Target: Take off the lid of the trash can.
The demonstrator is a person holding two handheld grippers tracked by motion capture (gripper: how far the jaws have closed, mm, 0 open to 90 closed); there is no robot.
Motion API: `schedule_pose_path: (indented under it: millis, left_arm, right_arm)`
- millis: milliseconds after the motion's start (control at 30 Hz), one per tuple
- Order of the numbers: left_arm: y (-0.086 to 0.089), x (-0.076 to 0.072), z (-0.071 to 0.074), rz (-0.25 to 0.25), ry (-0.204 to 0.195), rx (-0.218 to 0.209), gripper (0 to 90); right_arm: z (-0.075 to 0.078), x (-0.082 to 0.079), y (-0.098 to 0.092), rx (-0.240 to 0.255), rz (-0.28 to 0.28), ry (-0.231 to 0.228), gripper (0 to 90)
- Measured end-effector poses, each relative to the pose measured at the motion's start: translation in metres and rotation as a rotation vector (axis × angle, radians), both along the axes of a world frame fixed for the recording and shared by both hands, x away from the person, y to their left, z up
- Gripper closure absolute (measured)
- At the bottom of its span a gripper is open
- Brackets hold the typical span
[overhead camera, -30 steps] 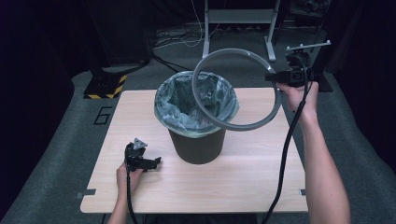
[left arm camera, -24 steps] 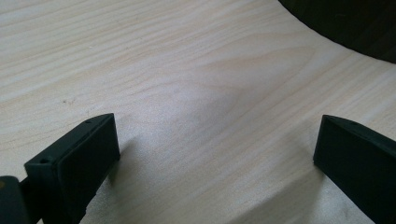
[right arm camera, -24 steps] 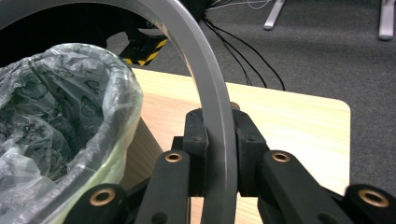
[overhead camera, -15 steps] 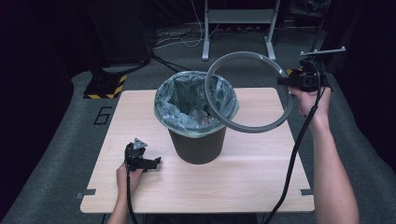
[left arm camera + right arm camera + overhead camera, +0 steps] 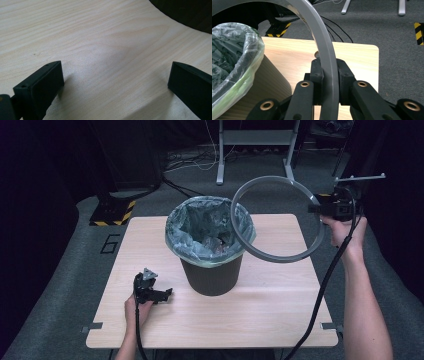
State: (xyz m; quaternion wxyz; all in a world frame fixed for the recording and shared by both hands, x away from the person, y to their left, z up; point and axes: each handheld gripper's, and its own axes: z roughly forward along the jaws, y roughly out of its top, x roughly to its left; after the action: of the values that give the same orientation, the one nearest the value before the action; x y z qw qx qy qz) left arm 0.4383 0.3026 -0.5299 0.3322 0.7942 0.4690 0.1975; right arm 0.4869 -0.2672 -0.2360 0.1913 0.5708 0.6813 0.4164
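A dark brown bin [image 5: 212,275] lined with a pale green bag [image 5: 200,247] stands in the middle of the wooden table [image 5: 270,315]. My right gripper [image 5: 318,210] is shut on a grey ring [image 5: 272,255] and holds it in the air over the table's right half, tilted, its left arc over the bin's right rim. In the right gripper view both pads clamp the grey ring [image 5: 325,57] beside the bag [image 5: 234,62]. My left gripper [image 5: 161,295] rests on the table left of the bin, open, with bare wood between its fingers [image 5: 45,82].
Crumpled waste lies inside the bag [image 5: 215,242]. A metal stand [image 5: 255,145] and cables sit on the grey floor behind the table. A black base with yellow-black hazard tape [image 5: 112,212] stands at the back left. The table's right edge [image 5: 325,285] runs below my right forearm.
My right gripper has carried the grey ring to the right, off the bin's mouth and toward the table's right side. The left gripper has stayed put.
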Motion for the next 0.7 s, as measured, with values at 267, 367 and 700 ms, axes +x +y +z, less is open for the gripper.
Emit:
schedule_pose_path:
  millis: [267,367,700]
  left_arm:
    - [0.0,0.0,0.0,0.0,0.0,0.0,0.1]
    - [0.0,0.0,0.0,0.0,0.0,0.0,0.1]
    - [0.0,0.0,0.0,0.0,0.0,0.0,0.1]
  right_arm:
    - [-0.004,-0.004,-0.015,0.0,-0.032,0.008,78.5]
    - [-0.005,-0.006,-0.018,-0.004,-0.036,0.011,78.5]
    - [-0.006,-0.013,-0.031,0.007,-0.063,0.002,78.5]
